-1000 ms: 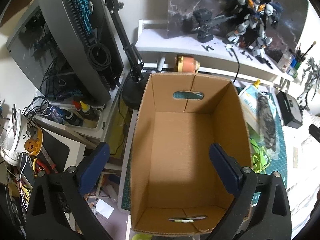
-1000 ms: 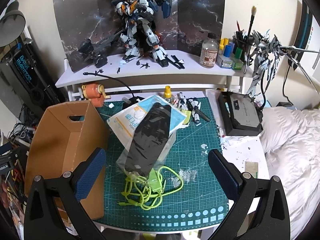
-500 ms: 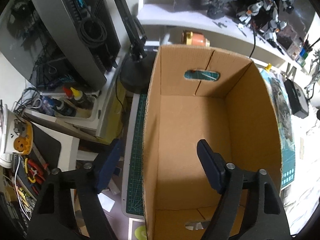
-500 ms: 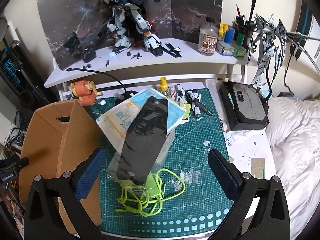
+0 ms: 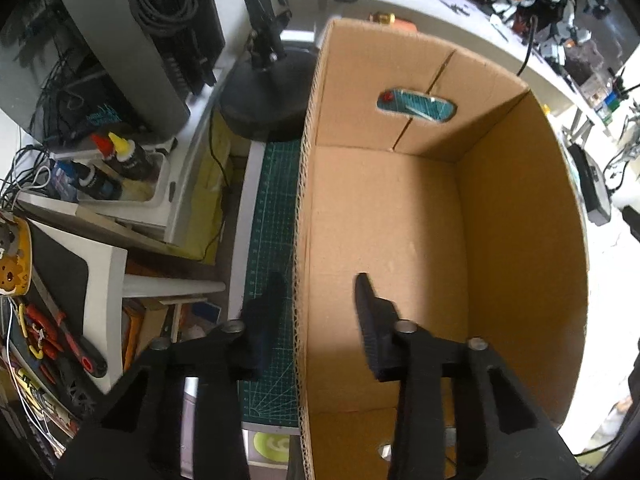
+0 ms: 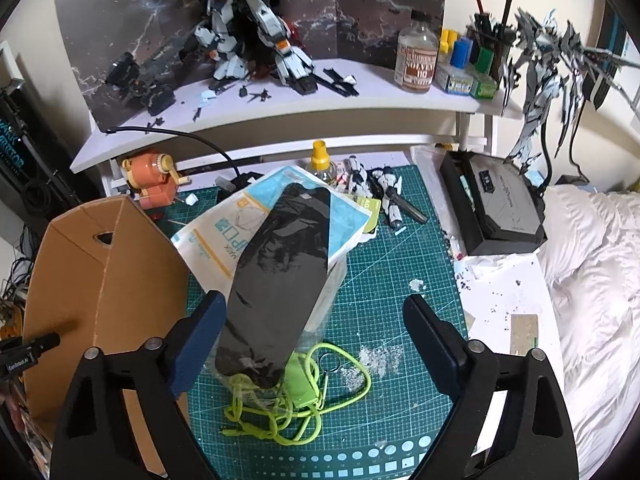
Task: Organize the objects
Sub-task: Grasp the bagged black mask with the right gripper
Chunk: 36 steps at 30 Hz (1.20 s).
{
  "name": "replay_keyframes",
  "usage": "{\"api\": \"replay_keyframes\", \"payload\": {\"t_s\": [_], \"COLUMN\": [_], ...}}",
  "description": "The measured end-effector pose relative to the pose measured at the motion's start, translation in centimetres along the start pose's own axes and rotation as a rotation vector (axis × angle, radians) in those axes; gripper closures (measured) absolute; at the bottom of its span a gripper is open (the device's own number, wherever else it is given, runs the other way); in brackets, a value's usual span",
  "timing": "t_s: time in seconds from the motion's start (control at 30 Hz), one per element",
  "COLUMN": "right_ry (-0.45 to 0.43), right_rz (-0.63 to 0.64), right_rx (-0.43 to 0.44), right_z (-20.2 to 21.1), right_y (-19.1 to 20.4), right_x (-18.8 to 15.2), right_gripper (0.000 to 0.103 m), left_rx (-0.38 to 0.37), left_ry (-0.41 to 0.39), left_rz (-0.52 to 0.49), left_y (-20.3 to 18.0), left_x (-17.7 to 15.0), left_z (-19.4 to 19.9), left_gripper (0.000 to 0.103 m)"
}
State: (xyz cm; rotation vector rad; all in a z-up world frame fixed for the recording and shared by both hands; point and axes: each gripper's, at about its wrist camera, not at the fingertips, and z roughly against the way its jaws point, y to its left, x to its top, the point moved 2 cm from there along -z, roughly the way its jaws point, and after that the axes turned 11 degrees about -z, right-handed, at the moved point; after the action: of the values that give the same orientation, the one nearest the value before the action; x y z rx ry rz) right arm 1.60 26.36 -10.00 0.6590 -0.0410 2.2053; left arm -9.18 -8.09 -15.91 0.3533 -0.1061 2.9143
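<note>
Two tools | left tool (image 5: pixel 316 312) closing astride box wall (image 5: pixel 301 240), seemingly untouched | right tool (image 6: pixel 312 320) closing, wide, above black pouch (image 6: pixel 276 288)

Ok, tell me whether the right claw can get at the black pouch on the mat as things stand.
Probably yes. The right claw is closing from wide, straddling the black pouch's near end, with nothing lying on top. The green cord beneath and the cardboard box alongside might get nudged.

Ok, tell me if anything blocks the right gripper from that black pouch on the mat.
Nothing visible does. The right gripper hangs just above the black pouch, jaws closing but not pressing on it. The pouch lies on top of the mask packet, with the lime cord below it.
</note>
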Motion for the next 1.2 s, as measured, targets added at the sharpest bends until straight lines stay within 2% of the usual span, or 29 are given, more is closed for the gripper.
{"api": "replay_keyframes", "payload": {"t_s": [0.2,0.23,0.37,0.47,0.6,0.87,1.2], "right_ry": [0.050,0.056,0.085,0.102,0.096,0.144,0.172], "right_rz": [-0.052,-0.057,-0.078,-0.101,-0.103,-0.103,-0.078], "right_rx": [0.037,0.042,0.045,0.044,-0.010,-0.098,-0.147], "right_z": [-1.5,-1.7,-2.9,-3.8,-4.8,-7.7,-9.3], "right_y": [-0.3,-0.2,0.4,0.7,1.4,2.6,3.4], "right_x": [0.3,0.3,0.4,0.5,0.7,0.4,-0.6], "right_gripper": [0.012,0.012,0.011,0.005,0.000,0.000,0.003], "left_rx": [0.021,0.019,0.020,0.024,0.022,0.017,0.014], "left_ry": [0.024,0.029,0.040,0.045,0.045,0.042,0.043], "left_rz": [-0.004,0.000,-0.006,-0.008,-0.012,-0.015,-0.026], "left_y": [0.5,0.7,0.6,0.6,0.6,0.6,0.7], "left_x": [-0.2,-0.3,-0.3,-0.3,-0.1,0.0,0.0], "left_z": [-1.0,-1.1,-1.5,-1.8,-1.9,-1.9,-1.9], "left_gripper": [0.098,0.099,0.099,0.099,0.099,0.099,0.099]}}
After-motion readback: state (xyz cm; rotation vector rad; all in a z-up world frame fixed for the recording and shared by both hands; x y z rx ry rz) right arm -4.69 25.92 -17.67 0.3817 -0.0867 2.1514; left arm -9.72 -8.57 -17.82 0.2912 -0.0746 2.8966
